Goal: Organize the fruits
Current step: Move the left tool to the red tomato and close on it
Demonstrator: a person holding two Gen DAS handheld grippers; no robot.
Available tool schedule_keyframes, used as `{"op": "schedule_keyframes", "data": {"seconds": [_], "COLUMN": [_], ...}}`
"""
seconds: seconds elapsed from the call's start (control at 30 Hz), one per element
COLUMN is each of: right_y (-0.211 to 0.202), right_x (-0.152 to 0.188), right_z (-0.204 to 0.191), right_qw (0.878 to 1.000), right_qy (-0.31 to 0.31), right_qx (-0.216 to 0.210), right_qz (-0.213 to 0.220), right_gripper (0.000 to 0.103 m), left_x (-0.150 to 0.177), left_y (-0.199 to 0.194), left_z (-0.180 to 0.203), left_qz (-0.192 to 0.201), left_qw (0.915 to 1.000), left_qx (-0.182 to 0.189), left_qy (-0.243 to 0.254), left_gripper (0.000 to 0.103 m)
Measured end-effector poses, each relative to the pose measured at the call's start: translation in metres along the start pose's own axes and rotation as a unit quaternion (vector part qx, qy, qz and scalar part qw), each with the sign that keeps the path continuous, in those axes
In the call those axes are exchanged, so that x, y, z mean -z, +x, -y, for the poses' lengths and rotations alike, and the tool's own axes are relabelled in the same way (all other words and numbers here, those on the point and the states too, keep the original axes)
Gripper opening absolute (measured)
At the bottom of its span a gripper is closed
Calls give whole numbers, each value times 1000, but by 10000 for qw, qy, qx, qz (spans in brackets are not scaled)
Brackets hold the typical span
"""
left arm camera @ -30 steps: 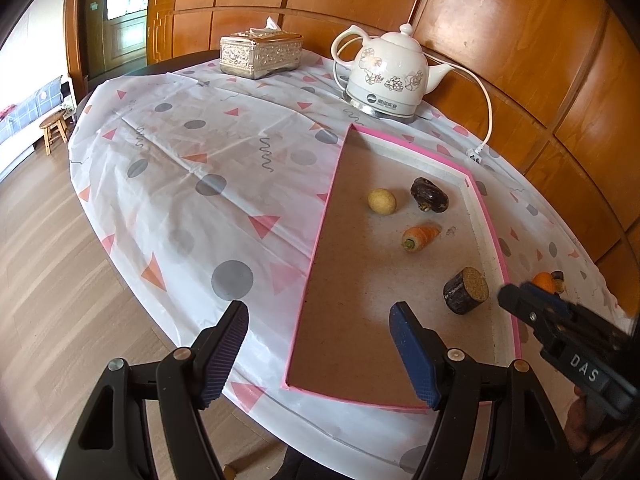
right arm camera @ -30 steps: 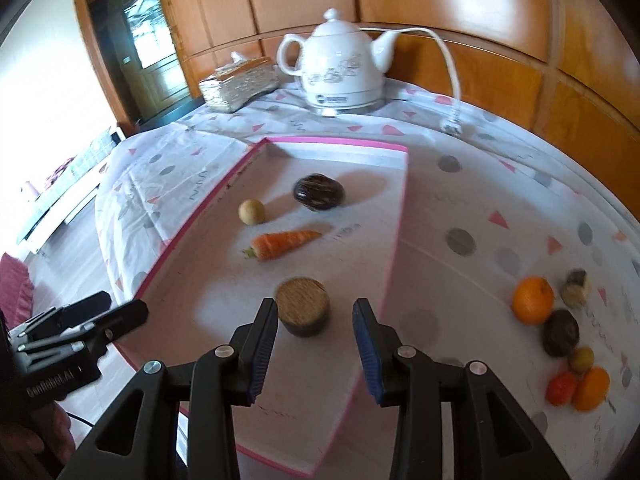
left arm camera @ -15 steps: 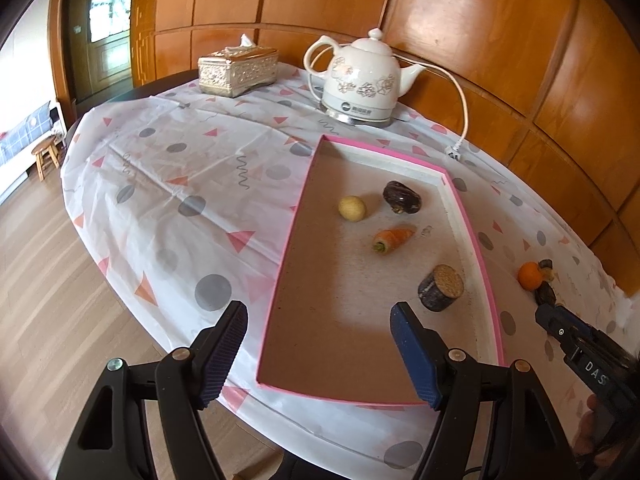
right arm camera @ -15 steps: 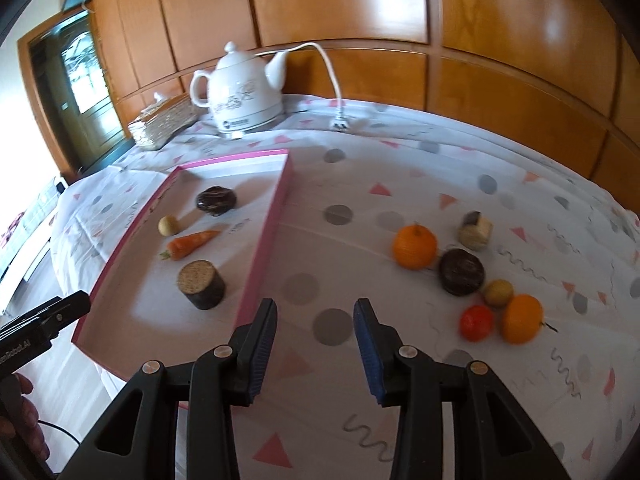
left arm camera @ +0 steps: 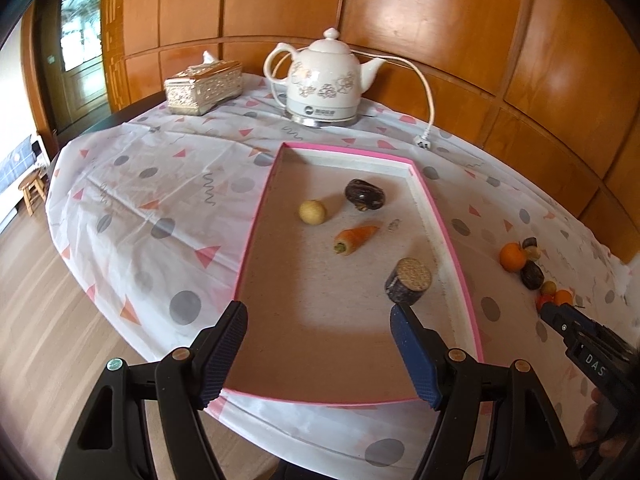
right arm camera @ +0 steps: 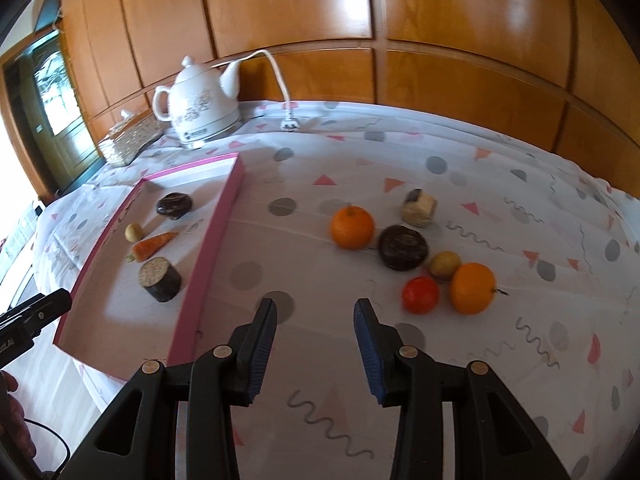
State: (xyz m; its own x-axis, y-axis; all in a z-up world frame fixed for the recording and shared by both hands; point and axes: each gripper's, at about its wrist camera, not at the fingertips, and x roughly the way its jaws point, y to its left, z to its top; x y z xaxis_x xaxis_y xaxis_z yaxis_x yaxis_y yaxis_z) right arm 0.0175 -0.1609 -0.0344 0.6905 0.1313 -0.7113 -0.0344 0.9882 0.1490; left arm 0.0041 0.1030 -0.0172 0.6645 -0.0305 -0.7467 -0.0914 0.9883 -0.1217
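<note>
Hovering right claw point(right arm camera: 315, 322), empty, near oranges point(right arm camera: 352, 227)

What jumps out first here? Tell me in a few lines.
The pink-rimmed tray in the middle of the patterned tablecloth holds a carrot, a small yellow ball and two dark pieces. To its right, a loose cluster of fruit lies on the cloth, led by two oranges and a red fruit. A white kettle stands behind the tray.

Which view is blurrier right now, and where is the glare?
Right wrist view: slight motion smear on the loose fruits, like the orange; bright glare on the wood wall panels. Left wrist view: sharper, tray contents crisp; glare patches on the panels too; strong fisheye bending in both.
</note>
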Motion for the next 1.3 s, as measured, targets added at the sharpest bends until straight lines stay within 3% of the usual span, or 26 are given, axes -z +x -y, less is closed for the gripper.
{"op": "schedule_keyframes", "data": {"seconds": [0.67, 1.3], "right_y": [-11, -23], "right_x": [10, 32], "right_z": [55, 129], "right_qw": [9972, 9857], "right_qy": [536, 1234], "right_qx": [512, 1144], "right_qz": [122, 96], "right_gripper": [41, 41], "left_x": [-12, -2], "left_y": [6, 15], "left_z": [79, 156], "left_qz": [-57, -254], "left_qw": [9941, 9715], "left_qx": [653, 1299], "left_qy": [860, 1964], "left_gripper": [74, 74]}}
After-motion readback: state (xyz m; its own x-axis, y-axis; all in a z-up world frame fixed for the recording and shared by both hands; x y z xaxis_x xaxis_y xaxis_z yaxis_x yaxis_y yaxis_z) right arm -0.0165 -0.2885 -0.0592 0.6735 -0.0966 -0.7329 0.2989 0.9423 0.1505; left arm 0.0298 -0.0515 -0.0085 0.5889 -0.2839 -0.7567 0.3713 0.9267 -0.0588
